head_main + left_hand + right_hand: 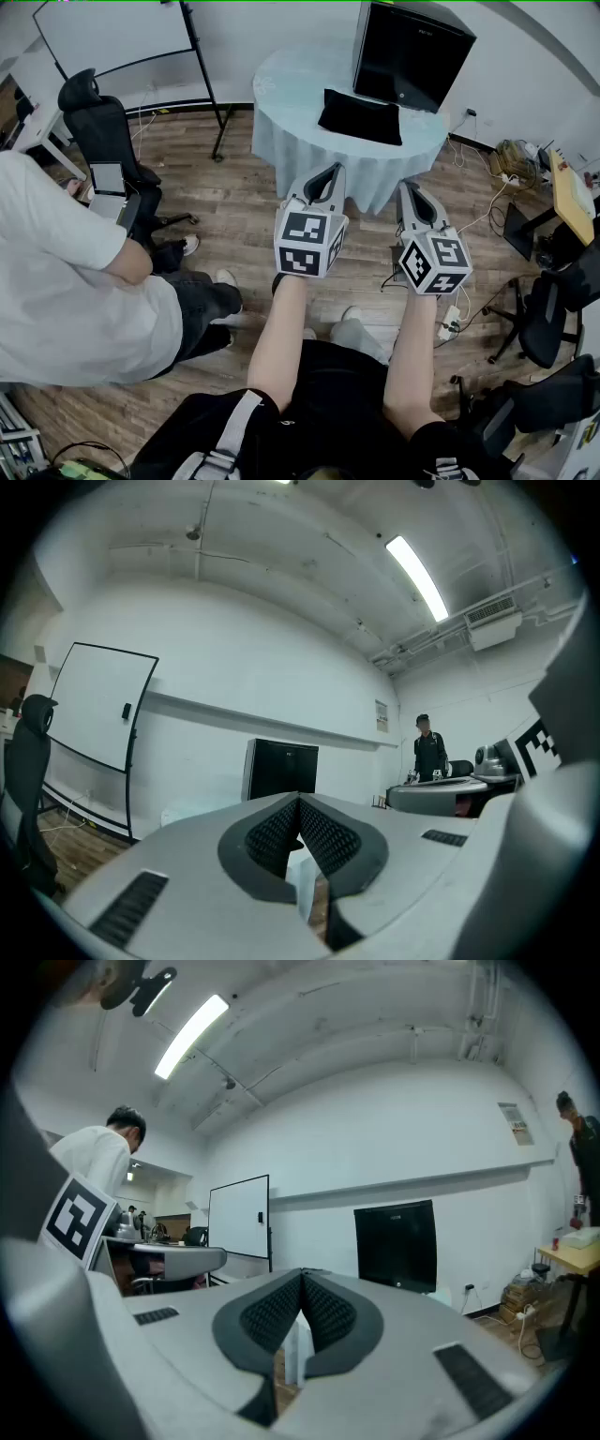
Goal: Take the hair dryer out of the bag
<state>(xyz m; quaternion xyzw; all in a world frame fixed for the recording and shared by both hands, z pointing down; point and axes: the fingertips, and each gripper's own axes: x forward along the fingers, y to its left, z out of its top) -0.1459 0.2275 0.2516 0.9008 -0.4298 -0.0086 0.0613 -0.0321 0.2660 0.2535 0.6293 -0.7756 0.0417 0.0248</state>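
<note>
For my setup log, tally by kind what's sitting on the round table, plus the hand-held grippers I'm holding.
Black bag: 1
Black box: 1
Left hand-held gripper and right hand-held gripper, both shut and empty: 2
Total: 4

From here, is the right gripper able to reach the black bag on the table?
Probably not yet: the right gripper hangs short of the round table, though nothing blocks the black bag.

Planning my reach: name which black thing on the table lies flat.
The black bag at the table's front; the black box behind it stands tall.
</note>
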